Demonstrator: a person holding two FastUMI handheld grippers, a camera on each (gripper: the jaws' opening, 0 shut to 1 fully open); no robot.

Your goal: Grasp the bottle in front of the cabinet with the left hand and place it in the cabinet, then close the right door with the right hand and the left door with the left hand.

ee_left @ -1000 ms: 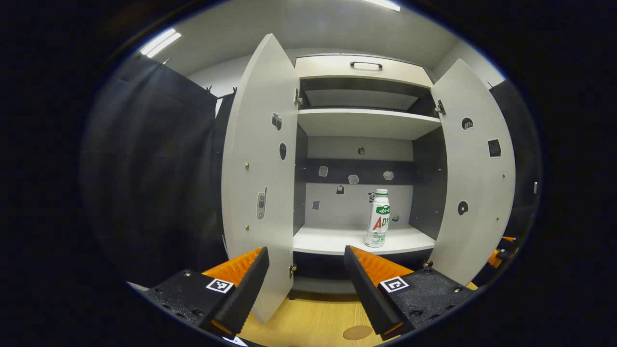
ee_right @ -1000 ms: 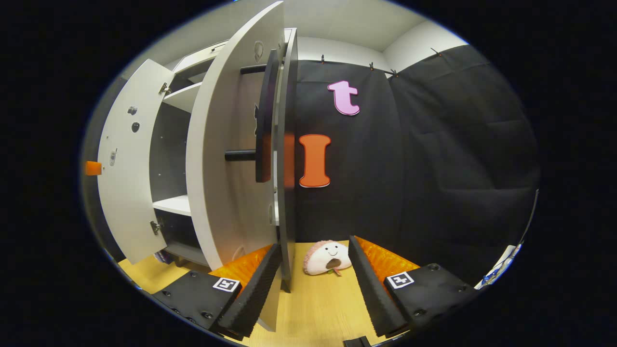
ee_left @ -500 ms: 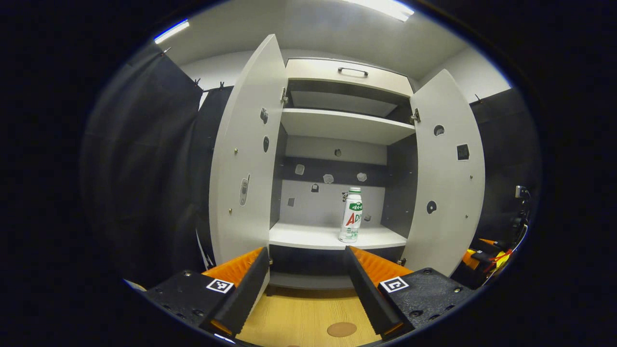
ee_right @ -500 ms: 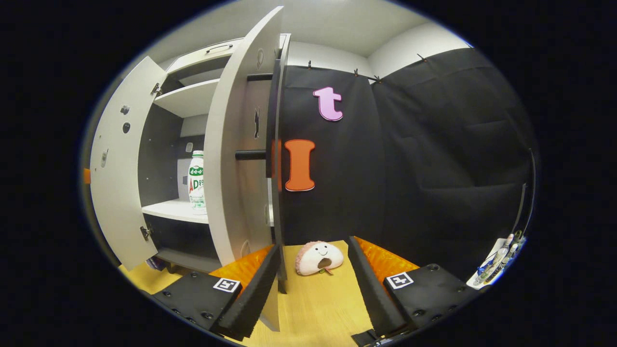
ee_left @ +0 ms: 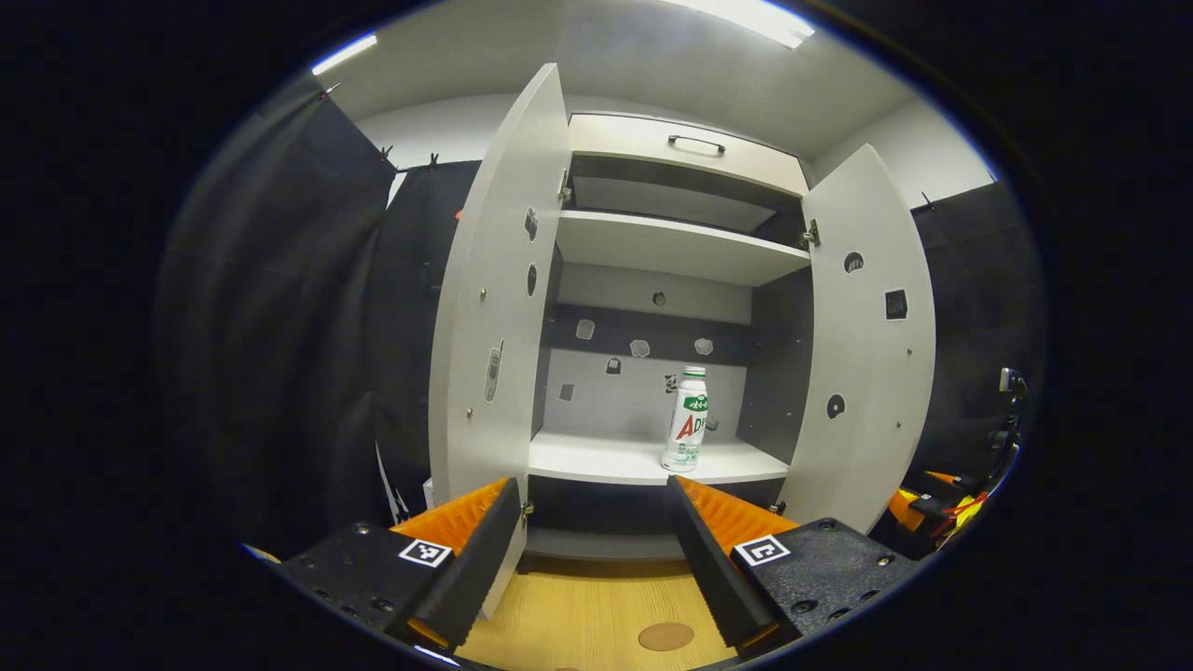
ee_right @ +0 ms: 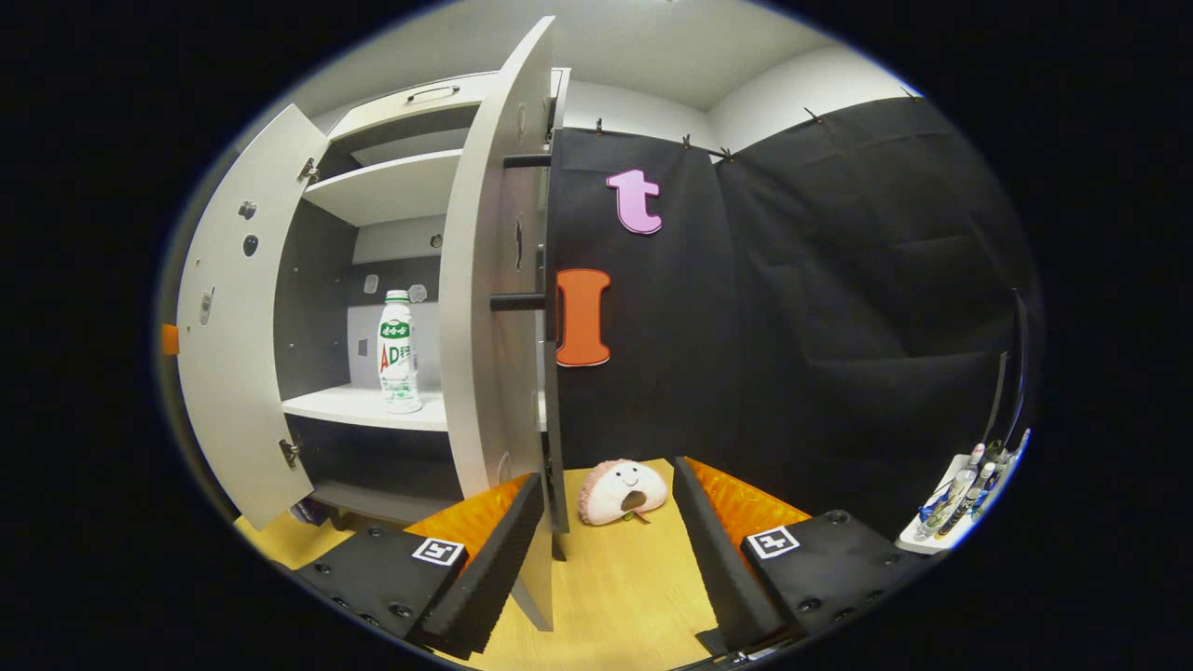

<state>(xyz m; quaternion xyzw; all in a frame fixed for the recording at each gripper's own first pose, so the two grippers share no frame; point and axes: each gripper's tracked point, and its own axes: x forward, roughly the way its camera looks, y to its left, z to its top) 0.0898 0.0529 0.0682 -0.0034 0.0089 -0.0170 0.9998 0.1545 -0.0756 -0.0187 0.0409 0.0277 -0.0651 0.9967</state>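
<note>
Left gripper view: cabinet [ee_left: 673,252] stands on a light wood floor [ee_left: 596,620], both doors swung out. Left door [ee_left: 494,308] and right door [ee_left: 867,354] are pale grey inside; upper shelf bare. Bottle [ee_left: 687,419] stands upright on the white lower shelf [ee_left: 606,459], toward its right side, clear of the walls. Left gripper [ee_left: 592,550] spread wide, holding nothing, in front of the cabinet. Black cloth hangs on both sides.

Right gripper view: right gripper [ee_right: 606,550] spread, empty, the right door's edge [ee_right: 550,373] just beside its left finger. A plush toy [ee_right: 623,491] lies on the floor by the cloth wall.
</note>
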